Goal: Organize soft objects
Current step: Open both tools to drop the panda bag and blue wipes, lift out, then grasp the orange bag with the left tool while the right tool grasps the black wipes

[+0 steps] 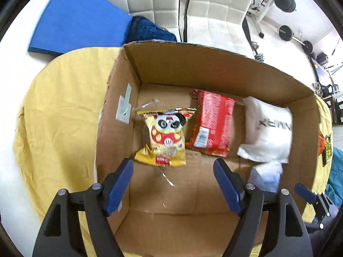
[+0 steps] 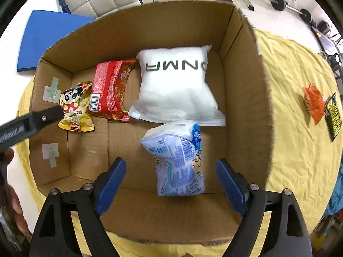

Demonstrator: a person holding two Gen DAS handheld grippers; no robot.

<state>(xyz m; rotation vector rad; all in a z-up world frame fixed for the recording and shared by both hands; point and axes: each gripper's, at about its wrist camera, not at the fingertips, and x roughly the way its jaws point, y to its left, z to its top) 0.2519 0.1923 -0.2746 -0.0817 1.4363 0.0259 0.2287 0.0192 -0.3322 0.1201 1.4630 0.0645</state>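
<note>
An open cardboard box (image 1: 205, 68) (image 2: 246, 81) stands on a yellow cloth. Inside lie a yellow panda snack bag (image 1: 165, 137) (image 2: 75, 107), a red packet (image 1: 212, 124) (image 2: 111, 90), a white pillow bag (image 1: 268, 128) (image 2: 175, 85) and a light-blue tissue pack (image 1: 265, 175) (image 2: 178, 158). My left gripper (image 1: 173, 184) is open and empty above the box floor, just in front of the panda bag. My right gripper (image 2: 170, 184) is open above the box, its jaws on either side of the tissue pack, which lies on the floor.
An orange packet (image 2: 313, 102) and a black-yellow packet (image 2: 333, 117) lie on the yellow cloth (image 2: 300, 150) right of the box. A blue mat (image 1: 79, 19) and dark blue fabric (image 1: 148, 32) lie behind. White chairs (image 1: 214, 6) stand beyond the table.
</note>
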